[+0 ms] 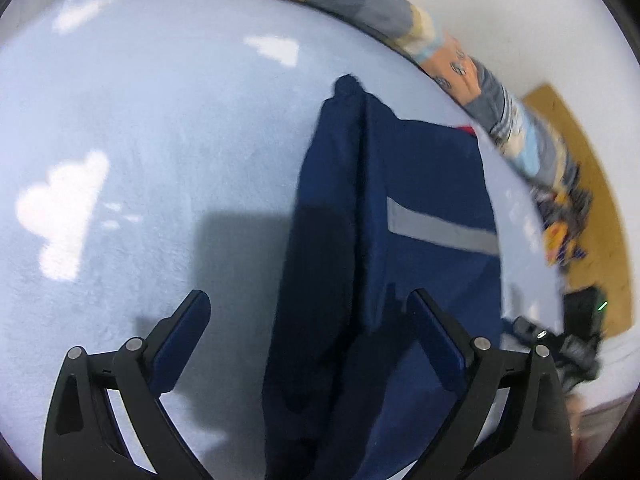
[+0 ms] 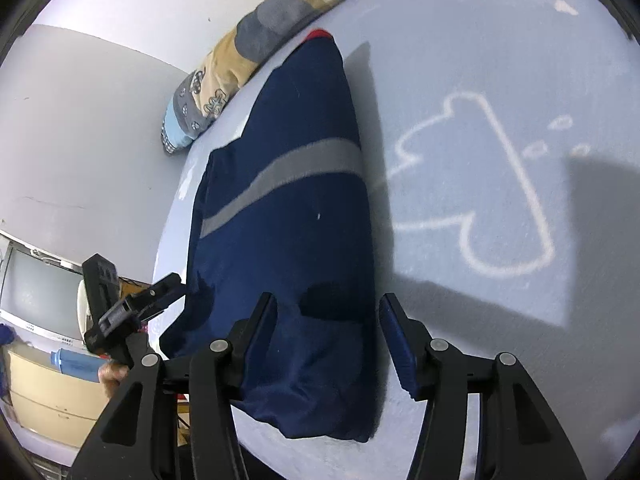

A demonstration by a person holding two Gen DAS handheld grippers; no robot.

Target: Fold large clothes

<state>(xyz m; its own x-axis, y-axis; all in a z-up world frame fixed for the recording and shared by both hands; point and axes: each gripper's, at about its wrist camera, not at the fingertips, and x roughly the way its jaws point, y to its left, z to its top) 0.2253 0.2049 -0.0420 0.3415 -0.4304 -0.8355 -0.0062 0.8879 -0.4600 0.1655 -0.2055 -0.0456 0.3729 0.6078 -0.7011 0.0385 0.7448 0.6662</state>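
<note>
You have two tongs and one garment. In the left wrist view, your left tongs (image 1: 308,344) stand released at the bottom, over the navy blue folded fleece garment with one grey band (image 1: 400,216), which lies right of centre on the pale blue cloud-print bed sheet (image 1: 160,140). In the right wrist view, your right tongs (image 2: 328,344) straddle its lower end, spread, pads not pressing. One patchwork blanket (image 2: 240,56) runs along the upper left edge.
</note>
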